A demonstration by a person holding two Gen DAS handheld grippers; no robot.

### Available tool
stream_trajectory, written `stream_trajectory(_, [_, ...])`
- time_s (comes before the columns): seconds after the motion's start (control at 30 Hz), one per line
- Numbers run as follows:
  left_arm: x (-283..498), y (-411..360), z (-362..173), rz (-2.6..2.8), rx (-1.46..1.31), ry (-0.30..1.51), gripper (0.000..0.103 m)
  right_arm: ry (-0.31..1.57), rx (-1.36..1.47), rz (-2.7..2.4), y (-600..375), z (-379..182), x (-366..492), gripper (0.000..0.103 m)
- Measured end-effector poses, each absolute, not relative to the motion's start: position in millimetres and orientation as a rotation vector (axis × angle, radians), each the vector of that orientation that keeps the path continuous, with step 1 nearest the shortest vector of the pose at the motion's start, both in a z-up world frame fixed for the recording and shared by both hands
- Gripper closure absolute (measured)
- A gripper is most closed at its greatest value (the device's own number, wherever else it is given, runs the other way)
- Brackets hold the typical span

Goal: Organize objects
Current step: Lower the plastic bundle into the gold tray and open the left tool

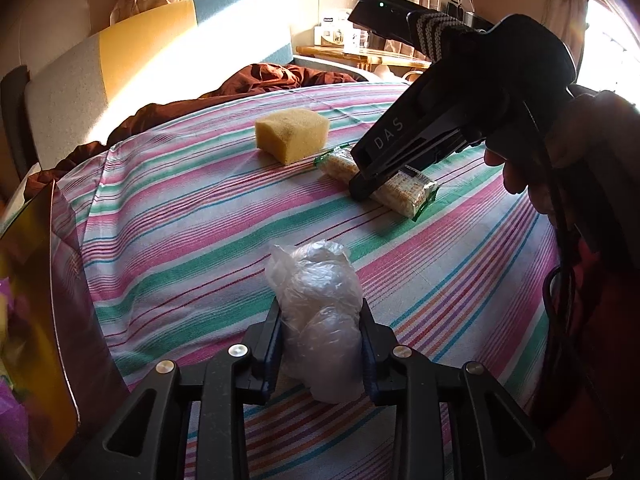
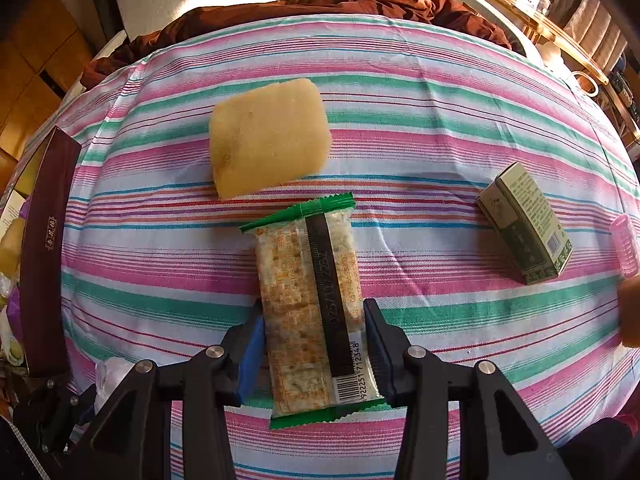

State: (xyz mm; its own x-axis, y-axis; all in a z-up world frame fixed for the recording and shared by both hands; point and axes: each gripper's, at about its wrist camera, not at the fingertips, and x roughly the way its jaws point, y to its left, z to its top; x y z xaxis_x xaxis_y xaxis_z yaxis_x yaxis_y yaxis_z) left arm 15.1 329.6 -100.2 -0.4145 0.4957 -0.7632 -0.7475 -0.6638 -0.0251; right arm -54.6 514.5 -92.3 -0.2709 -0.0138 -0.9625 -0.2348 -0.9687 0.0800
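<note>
My left gripper (image 1: 320, 312) is shut on a crumpled clear plastic bag (image 1: 316, 312), which rests on the striped cloth (image 1: 180, 208). Farther back, my right gripper (image 1: 360, 188) points steeply down onto a green-edged cracker packet (image 1: 404, 192). In the right wrist view the right gripper (image 2: 314, 320) straddles that cracker packet (image 2: 308, 292), pads pressed against both long sides. A yellow sponge (image 2: 268, 136) lies just beyond the packet, also visible as the sponge (image 1: 292, 132) in the left wrist view. The plastic bag (image 2: 110, 374) peeks in at the lower left.
A dark maroon box (image 2: 44, 240) with a gold inside (image 1: 36, 280) stands at the left edge, with items in it. A green carton (image 2: 524, 224) and a pink hair roller (image 2: 628, 244) lie at the right. A brown blanket (image 1: 260, 76) bunches behind. A hand (image 1: 520, 168) holds the right gripper.
</note>
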Motion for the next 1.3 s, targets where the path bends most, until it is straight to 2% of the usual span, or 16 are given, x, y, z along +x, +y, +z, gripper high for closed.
stream_trajectory(0.33, [21.8,320.6,-78.9,2.156,-0.975,0.414,0.07,0.31,-1.805,2.379,514.9,-94.9,-55.6,0.057])
stream_trajectory(0.8, [23.7,285.1,-19.0,2.289,-0.876,0.345,0.07,0.307,-1.803,2.378,514.7,-93.6,-51.6,0.056])
stream_trajectory(1.07, [-5.2,224.0,7.5,2.454,-0.906,0.238,0.07,0.297,-1.802,2.378,512.3,-92.4,-50.7,0.056])
stream_trajectory(1.3, [-42.5,152.8,10.6,2.68,-0.971,0.24,0.07,0.273,-1.801,2.375,511.6,-98.4,-53.9,0.056])
